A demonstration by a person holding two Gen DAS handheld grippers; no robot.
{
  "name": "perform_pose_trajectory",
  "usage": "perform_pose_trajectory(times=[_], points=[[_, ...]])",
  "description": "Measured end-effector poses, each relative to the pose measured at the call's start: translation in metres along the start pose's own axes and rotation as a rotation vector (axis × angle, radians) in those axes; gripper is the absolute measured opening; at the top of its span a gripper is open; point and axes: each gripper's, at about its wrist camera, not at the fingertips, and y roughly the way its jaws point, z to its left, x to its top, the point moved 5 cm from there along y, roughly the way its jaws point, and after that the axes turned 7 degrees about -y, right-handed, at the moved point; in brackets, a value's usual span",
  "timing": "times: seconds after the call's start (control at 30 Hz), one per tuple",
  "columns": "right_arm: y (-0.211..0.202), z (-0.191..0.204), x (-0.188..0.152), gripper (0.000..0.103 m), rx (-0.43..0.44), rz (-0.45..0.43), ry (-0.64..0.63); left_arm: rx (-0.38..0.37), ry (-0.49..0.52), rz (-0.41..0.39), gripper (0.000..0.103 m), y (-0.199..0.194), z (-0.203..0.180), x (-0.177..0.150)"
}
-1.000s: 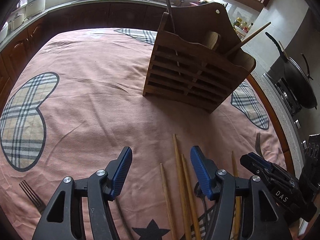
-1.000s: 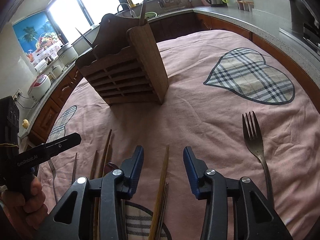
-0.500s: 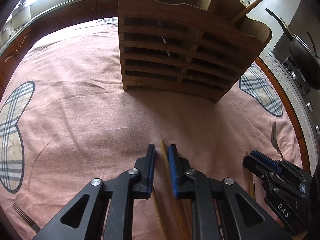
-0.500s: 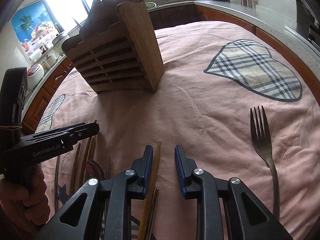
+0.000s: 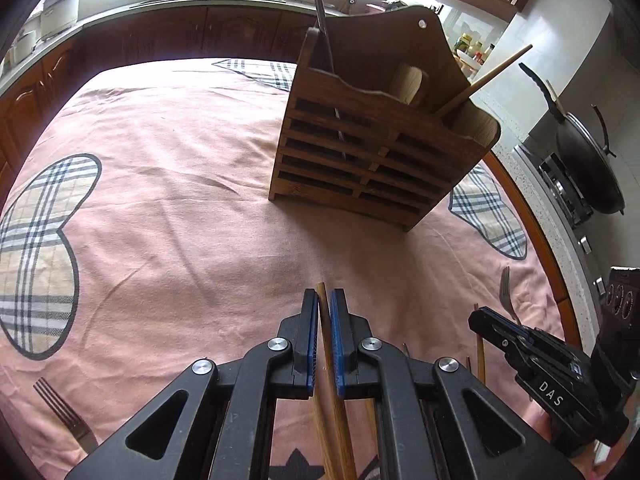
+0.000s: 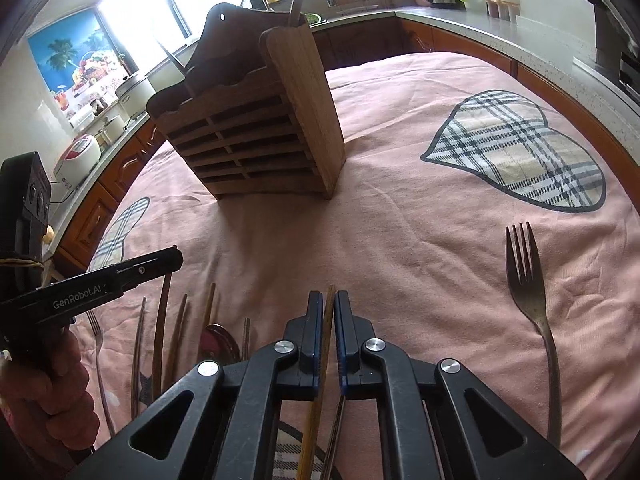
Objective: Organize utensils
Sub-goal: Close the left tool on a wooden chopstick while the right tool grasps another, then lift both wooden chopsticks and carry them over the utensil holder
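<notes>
A wooden slatted utensil holder (image 5: pixel 372 160) stands on the pink tablecloth, with a metal utensil and a wooden stick in it; it also shows in the right wrist view (image 6: pixel 260 136). My left gripper (image 5: pixel 323 300) is shut on a wooden chopstick (image 5: pixel 334 364), tip pointing at the holder. My right gripper (image 6: pixel 329 304) is shut on another wooden chopstick (image 6: pixel 320 380). Several more chopsticks (image 6: pixel 168 328) and a spoon (image 6: pixel 216 344) lie on the cloth between the two grippers.
A metal fork (image 6: pixel 528 280) lies on the cloth to the right. Another fork (image 5: pixel 64 416) lies at the near left. The cloth has plaid heart patches (image 6: pixel 516 152). A wok (image 5: pixel 584 148) sits on the stove at right. Kitchen counters ring the table.
Both grippers went from open to shut, each closing on a chopstick. The left gripper has drawn back from the holder with its chopstick; the right has risen slightly.
</notes>
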Motion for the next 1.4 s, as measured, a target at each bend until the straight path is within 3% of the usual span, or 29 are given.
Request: perform_pose_trajectory(times=[0.43,0.87,1.4], points=[[-0.05,0.02,0.017,0.004,0.055,-0.11,-0.01,-0.071,-0.039,-0.111,0.004,-0.103,0.019,-0.029],[-0.101,0.029,0.027,0.004,0.065,-0.21,-0.024,-0.134,-0.052,-0.193,0.003,-0.172,0.028,-0.037],[-0.164,0.037,0.05,0.004,0.056,-0.394,-0.043,-0.186,-0.089,-0.363,0.003,-0.244,0.048,-0.043]])
